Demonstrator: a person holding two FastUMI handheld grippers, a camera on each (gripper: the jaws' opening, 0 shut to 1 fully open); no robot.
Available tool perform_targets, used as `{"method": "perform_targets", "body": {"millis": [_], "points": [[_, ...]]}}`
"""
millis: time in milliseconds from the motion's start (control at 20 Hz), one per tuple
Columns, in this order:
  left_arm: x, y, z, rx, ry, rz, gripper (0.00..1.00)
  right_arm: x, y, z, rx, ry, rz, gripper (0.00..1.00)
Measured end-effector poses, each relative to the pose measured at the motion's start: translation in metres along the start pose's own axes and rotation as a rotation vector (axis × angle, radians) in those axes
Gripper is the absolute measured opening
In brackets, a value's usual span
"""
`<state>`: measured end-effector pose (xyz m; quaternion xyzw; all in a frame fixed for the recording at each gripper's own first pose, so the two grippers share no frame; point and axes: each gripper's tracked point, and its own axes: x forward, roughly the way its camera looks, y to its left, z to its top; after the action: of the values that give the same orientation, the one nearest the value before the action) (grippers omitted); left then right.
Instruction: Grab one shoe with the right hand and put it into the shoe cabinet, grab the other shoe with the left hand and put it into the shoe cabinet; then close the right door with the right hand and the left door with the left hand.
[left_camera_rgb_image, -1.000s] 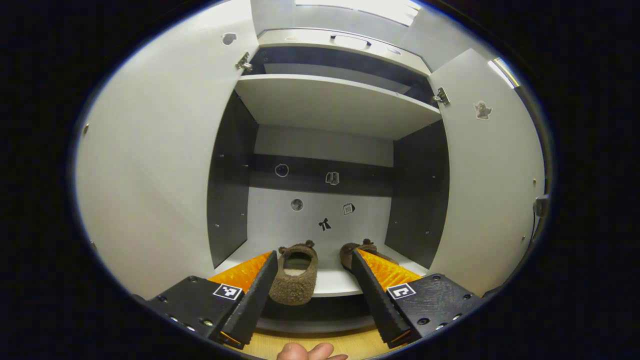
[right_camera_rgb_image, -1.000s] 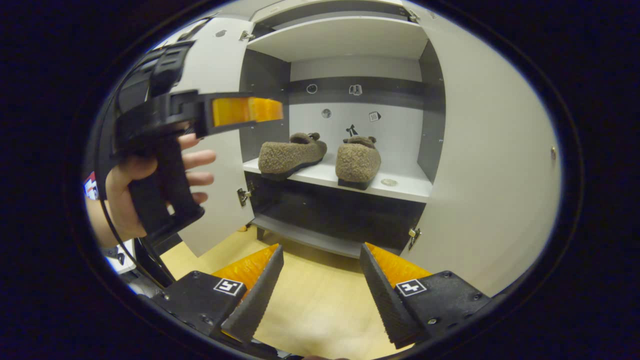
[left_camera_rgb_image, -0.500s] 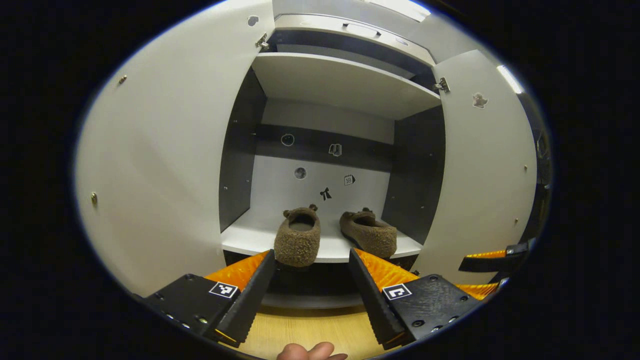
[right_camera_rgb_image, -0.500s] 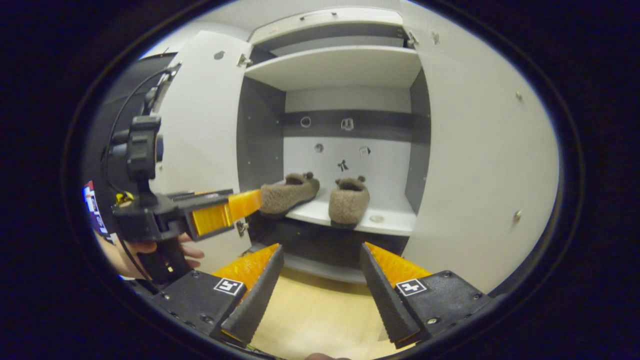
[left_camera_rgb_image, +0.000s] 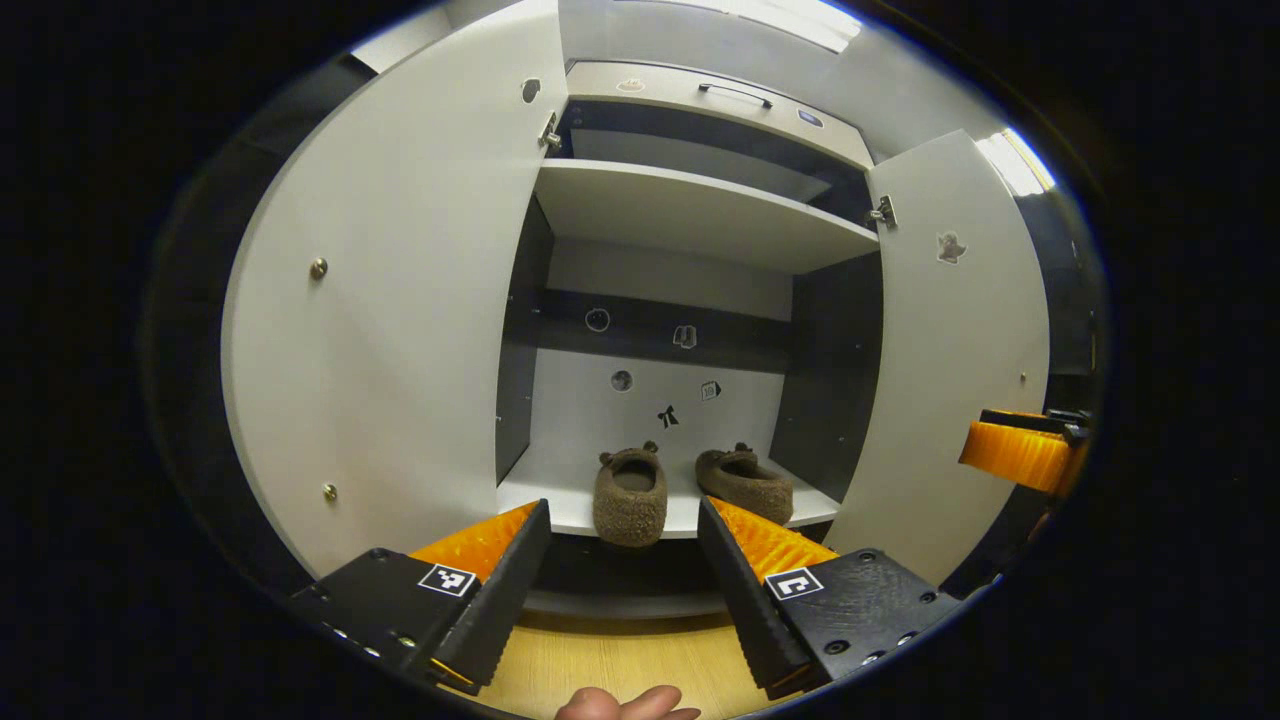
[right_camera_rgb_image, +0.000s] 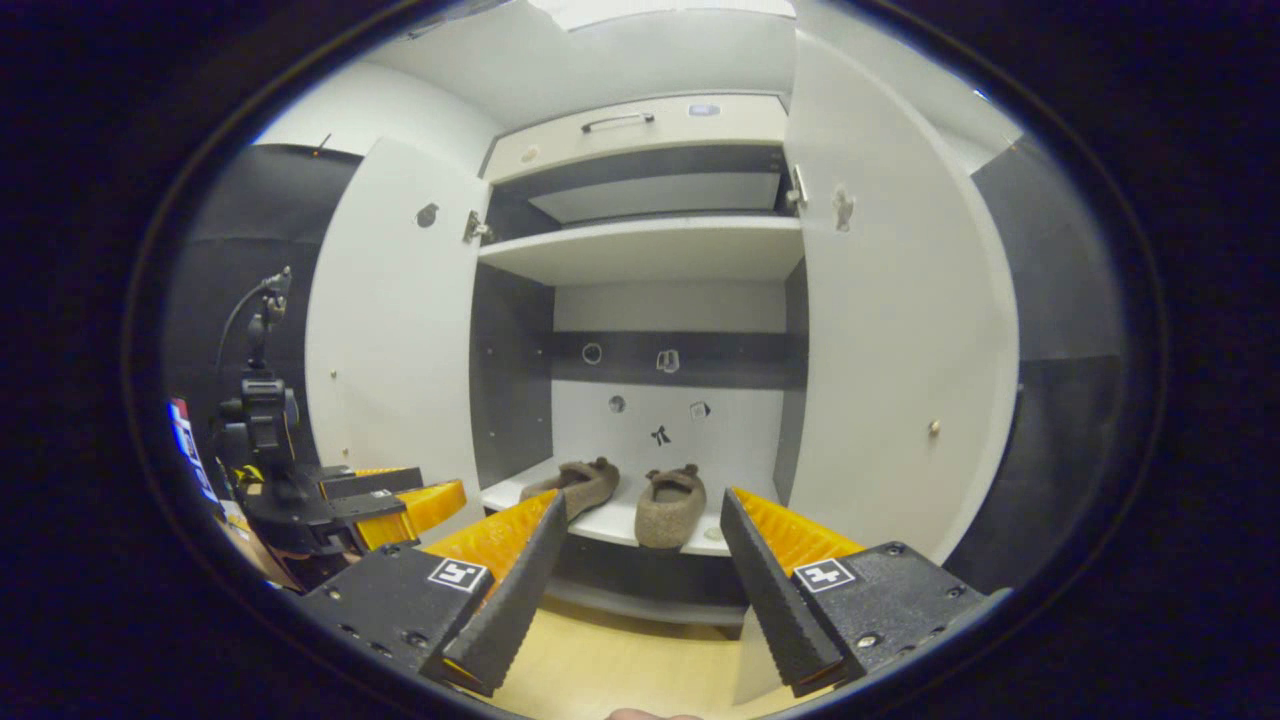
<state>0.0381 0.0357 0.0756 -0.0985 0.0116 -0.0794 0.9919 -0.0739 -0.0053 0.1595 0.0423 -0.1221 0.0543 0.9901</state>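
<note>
Writing and labels: none legible. Small decal stickers (left_camera_rgb_image: 667, 416) dot the back panel of the shoe cabinet (left_camera_rgb_image: 700, 215) — a bow shape, a round one, a tag-like one — too small to read. One more sticker sits high on each door. Black-and-white square markers sit on the bodies of both tongs; they carry patterns, not words.

Left gripper view: left tongs (left_camera_rgb_image: 622, 578) released, fingers spread wide, nothing between them. They hang in front of the cabinet, over the wooden floor (left_camera_rgb_image: 610, 660), well short of the shelf (left_camera_rgb_image: 560, 510). Left shoe (left_camera_rgb_image: 630, 495), brown and fuzzy, lies on that shelf with its heel toward the camera and overhanging the front edge a little; it shows in the gap between the fingers, but farther off, not touched. Right shoe (left_camera_rgb_image: 745, 482) lies just beside it, angled, partly behind the right-hand finger. Left door (left_camera_rgb_image: 400, 330) and right door (left_camera_rgb_image: 955, 370) both stand wide open. A fingertip (left_camera_rgb_image: 625, 704) of the holding hand shows at the bottom edge.

Right gripper view: right tongs (right_camera_rgb_image: 640, 590) also released and empty, held back from the cabinet, lower than the shoe shelf. Both shoes appear between the fingers, far beyond them. The left tongs appear at lower left, beside the left door's lower edge.
</note>
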Motion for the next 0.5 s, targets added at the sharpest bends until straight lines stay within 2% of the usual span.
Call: {"method": "perform_targets", "body": {"millis": [300, 500], "points": [[-0.023, -0.006, 0.043, -0.027, -0.085, -0.041, 0.89, -0.044, -0.029, 0.071, -0.056, -0.157, -0.119, 0.96], [-0.026, -0.013, 0.049, -0.05, -0.093, -0.056, 0.91, -0.079, -0.068, 0.104, -0.118, -0.213, -0.243, 0.96]]}}
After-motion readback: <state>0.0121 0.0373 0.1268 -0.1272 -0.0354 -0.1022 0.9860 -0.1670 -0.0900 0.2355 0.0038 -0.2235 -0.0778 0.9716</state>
